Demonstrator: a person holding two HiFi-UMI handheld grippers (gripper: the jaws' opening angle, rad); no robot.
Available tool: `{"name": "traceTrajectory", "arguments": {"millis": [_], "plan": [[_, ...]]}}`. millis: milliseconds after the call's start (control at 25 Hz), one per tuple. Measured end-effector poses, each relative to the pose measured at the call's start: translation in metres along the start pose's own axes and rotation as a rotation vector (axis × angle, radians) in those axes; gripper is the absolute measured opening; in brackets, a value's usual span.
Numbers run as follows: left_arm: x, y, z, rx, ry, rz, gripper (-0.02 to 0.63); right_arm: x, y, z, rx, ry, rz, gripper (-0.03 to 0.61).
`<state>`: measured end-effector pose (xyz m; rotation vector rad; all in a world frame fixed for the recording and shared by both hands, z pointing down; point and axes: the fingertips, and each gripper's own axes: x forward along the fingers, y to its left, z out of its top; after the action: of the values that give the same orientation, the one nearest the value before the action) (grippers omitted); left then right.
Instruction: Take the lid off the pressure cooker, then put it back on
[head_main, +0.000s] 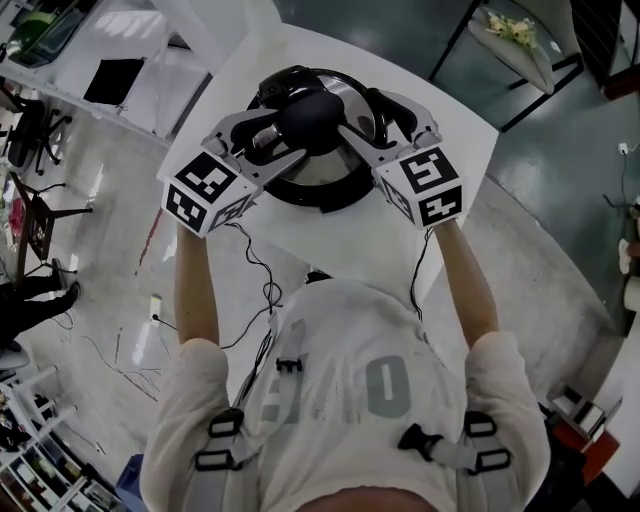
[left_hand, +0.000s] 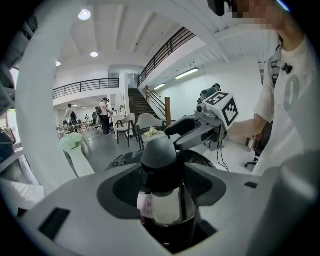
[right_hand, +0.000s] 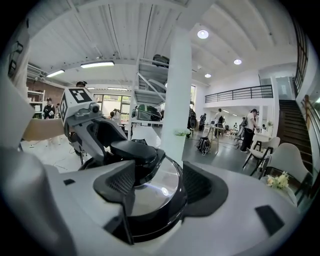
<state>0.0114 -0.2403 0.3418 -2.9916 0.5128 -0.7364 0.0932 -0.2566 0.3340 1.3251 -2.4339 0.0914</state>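
The pressure cooker (head_main: 330, 190) stands on a white table (head_main: 400, 240) with its steel lid (head_main: 352, 100) on. A black knob (head_main: 312, 120) rises from the lid's middle. My left gripper (head_main: 285, 135) comes in from the left and its jaws stand on either side of the knob (left_hand: 159, 165), with a gap showing at each pad. My right gripper (head_main: 365, 115) comes in from the right; its jaws straddle the shiny lid dome (right_hand: 155, 192) beside the black handle (right_hand: 131, 150) and look open. Each gripper shows in the other's view: the right gripper (left_hand: 197, 131), the left gripper (right_hand: 95, 131).
The table's near edge lies close to the person's body. Cables (head_main: 255, 265) trail off the table to the floor. Another white table (head_main: 120, 60) stands at upper left, a chair (head_main: 515, 45) at upper right. A white column (right_hand: 177, 100) rises behind the cooker.
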Motion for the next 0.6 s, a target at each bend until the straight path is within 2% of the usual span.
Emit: {"name": "traceTrajectory", "arguments": {"millis": [240, 440, 600], "plan": [[-0.006, 0.01, 0.014, 0.022, -0.044, 0.002, 0.267, -0.006, 0.0, 0.014, -0.043, -0.024, 0.004, 0.289], [-0.01, 0.013, 0.025, 0.093, -0.005, 0.034, 0.272, -0.019, -0.013, 0.05, -0.04, -0.111, -0.035, 0.285], [-0.039, 0.019, 0.058, 0.065, -0.161, 0.122, 0.27, -0.036, -0.015, 0.071, -0.039, -0.176, -0.067, 0.275]]}}
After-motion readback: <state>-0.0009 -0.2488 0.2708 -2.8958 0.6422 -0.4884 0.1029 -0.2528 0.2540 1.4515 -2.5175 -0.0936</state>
